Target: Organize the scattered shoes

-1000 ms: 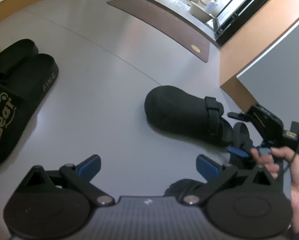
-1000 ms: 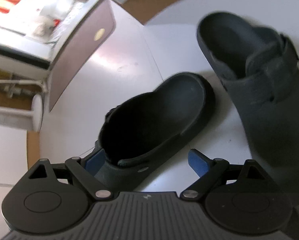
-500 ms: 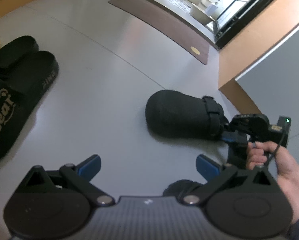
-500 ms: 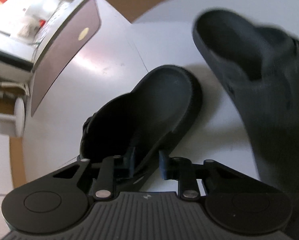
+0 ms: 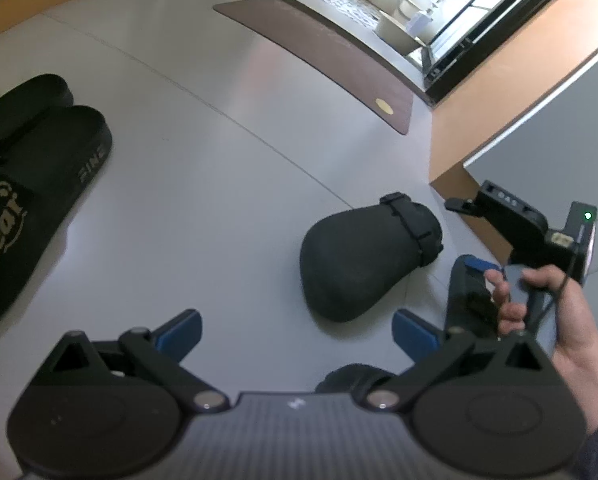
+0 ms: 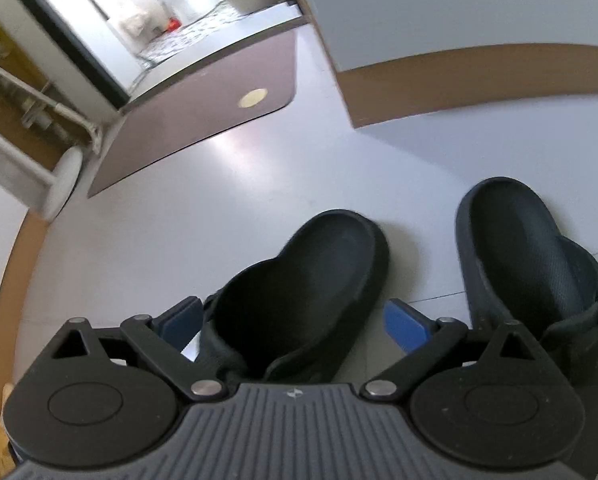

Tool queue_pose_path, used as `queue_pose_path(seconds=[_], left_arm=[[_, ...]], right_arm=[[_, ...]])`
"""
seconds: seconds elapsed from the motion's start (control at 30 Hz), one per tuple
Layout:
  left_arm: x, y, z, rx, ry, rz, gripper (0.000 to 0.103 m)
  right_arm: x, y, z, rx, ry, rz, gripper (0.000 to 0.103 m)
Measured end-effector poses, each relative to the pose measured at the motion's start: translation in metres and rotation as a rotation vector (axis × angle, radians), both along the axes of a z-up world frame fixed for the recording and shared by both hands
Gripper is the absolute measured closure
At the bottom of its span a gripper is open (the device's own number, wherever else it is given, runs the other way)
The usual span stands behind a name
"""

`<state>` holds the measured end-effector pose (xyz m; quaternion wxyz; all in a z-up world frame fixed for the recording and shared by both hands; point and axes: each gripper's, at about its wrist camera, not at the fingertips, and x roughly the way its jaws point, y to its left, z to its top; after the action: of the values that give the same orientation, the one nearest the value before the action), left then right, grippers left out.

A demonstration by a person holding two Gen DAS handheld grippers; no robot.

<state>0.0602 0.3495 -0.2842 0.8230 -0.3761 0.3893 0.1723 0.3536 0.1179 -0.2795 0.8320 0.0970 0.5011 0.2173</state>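
Observation:
A black clog [image 6: 311, 280] lies on the grey floor between the fingers of my right gripper [image 6: 293, 320]. Its jaws are opening and stand wide; the right pad is clear of the shoe and the left pad is close to its strap. A matching dark clog [image 6: 539, 272] lies just to the right, parallel to it. In the left wrist view the black clog [image 5: 363, 264] points its toe at me, with the right gripper [image 5: 515, 232] in a hand [image 5: 571, 320] behind it. My left gripper [image 5: 297, 334] hangs open over bare floor.
A pair of black "Bear" slides [image 5: 19, 200] lies at the left. A brown mat [image 5: 323, 52] lies before a doorway at the back. A grey wall corner with a brown skirting [image 6: 439, 84] stands behind the clogs. A dark shoe toe [image 5: 351, 376] peeks out under my left gripper.
The right gripper shut on the black clog's rim, swung it round parallel to the other clog, then opened wide and rose a little. The left gripper stayed still.

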Motion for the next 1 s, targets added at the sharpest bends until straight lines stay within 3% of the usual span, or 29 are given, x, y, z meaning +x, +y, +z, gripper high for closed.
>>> queue_pose_path(seconds=[0.13,0.23,0.4,0.57,0.8,0.9,1.0], left_arm=[[-0.005,0.000,0.000,-0.046,-0.019,0.015,0.001],[-0.008,0.000,0.000,-0.053,-0.025,0.019,0.001],[-0.009,0.001,-0.003,-0.059,-0.014,0.024,0.001],[-0.008,0.000,-0.002,-0.044,-0.014,0.029,0.001],[-0.005,-0.007,-0.005,-0.070,-0.019,0.033,0.001],[-0.007,-0.006,-0.005,-0.076,-0.025,0.038,0.001],[-0.012,-0.003,-0.005,-0.071,-0.024,0.051,0.001]], right_arm=[[-0.018,0.010,-0.005,-0.102,0.046,-0.027,0.002],[-0.030,0.018,-0.017,-0.103,0.097,-0.003,0.002],[-0.040,0.032,-0.030,-0.139,0.103,0.068,0.004],[-0.033,0.038,-0.017,-0.116,0.042,0.205,0.038],[-0.007,0.033,-0.005,-0.117,0.059,0.237,0.050],[-0.010,0.032,0.001,-0.173,0.007,0.326,0.056],[-0.016,0.032,0.009,-0.225,-0.018,0.427,0.086]])
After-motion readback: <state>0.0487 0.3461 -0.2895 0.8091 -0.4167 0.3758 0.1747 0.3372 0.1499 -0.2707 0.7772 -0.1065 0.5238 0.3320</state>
